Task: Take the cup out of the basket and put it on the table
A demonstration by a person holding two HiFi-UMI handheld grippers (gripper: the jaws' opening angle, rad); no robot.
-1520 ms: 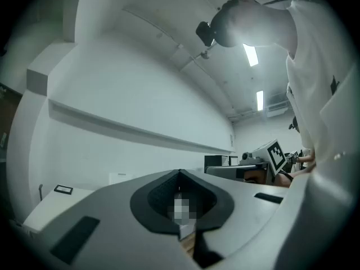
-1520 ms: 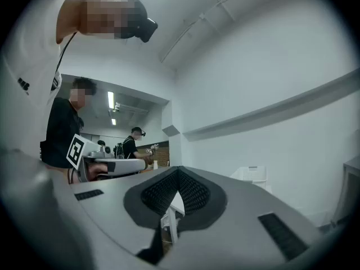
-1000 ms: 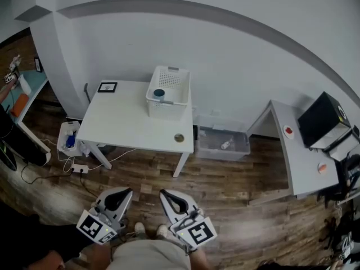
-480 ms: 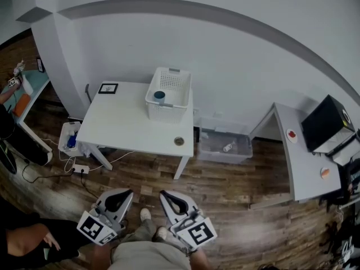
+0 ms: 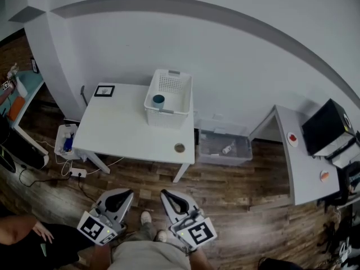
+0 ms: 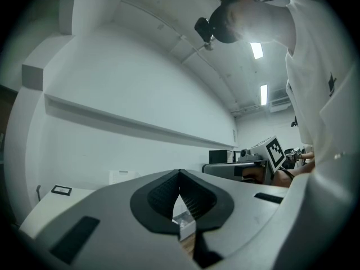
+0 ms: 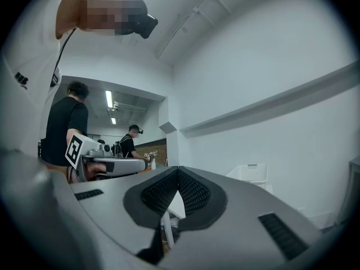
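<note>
Across the upper frame, pale wall [image 5: 242,66] crossed by a curving grey band [image 5: 225,19]. Below, dark wood-plank floor [image 5: 236,207]. At centre, white table [image 5: 126,129]; just right of it, clear bin [image 5: 225,146] on the floor. At right, grey desk [image 5: 301,159] bearing a dark monitor [image 5: 323,125]. Overhead, strip lights [image 6: 257,50] lit.

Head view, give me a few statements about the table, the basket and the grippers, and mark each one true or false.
1. The blue cup sits inside the white basket. True.
2. The basket stands on the floor. False: it stands on the white table, at its far right corner.
3. The left gripper and the right gripper are both shut and hold nothing. True.
4. The left gripper is touching the basket. False: both grippers are well short of the table, over the wooden floor.
5. A clear plastic bin sits on the floor to the right of the table. True.
</note>
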